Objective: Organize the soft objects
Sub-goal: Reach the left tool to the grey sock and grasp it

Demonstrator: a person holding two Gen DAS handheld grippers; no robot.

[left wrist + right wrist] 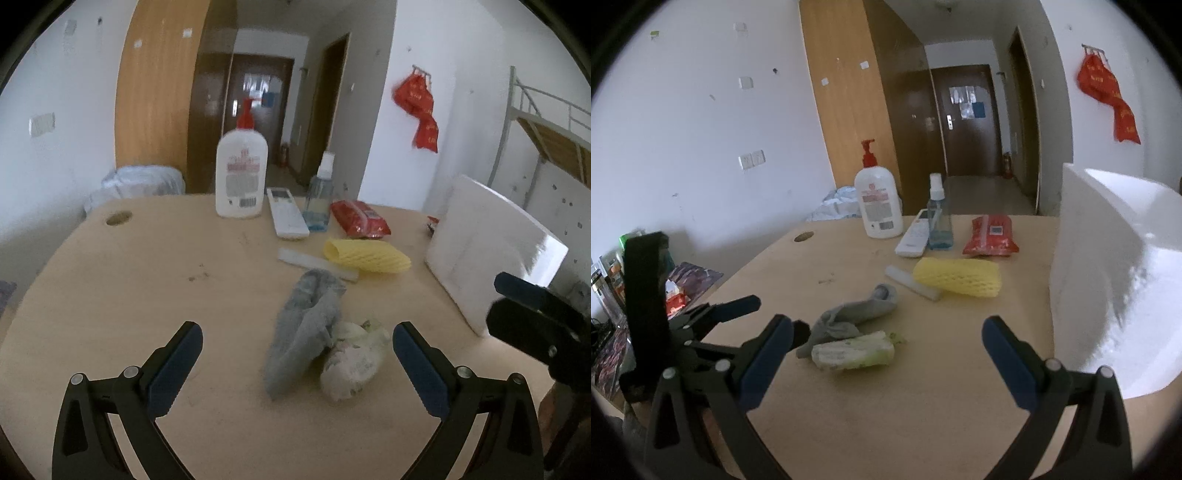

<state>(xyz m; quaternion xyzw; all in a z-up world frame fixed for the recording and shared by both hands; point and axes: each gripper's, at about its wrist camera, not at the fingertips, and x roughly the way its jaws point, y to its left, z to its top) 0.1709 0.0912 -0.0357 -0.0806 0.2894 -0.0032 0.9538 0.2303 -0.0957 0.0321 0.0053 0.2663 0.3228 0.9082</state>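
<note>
A grey sock (306,328) (855,314) lies on the wooden table (147,295) (905,387). A pale crumpled soft bundle (351,362) (853,355) touches its near end. A yellow foam net sleeve (365,255) (956,277) lies farther back, over a white strip (317,264) (912,284). My left gripper (297,365) is open just before the sock and bundle, and shows at the left of the right wrist view (750,314). My right gripper (888,362) is open and empty, near the bundle, and shows at the right edge of the left wrist view (532,306).
A white bin (491,251) (1115,277) stands at the table's right. At the back stand a pump bottle (242,173) (878,206), a spray bottle (319,195) (939,218), a remote (286,218) (914,238) and a red packet (360,218) (991,236).
</note>
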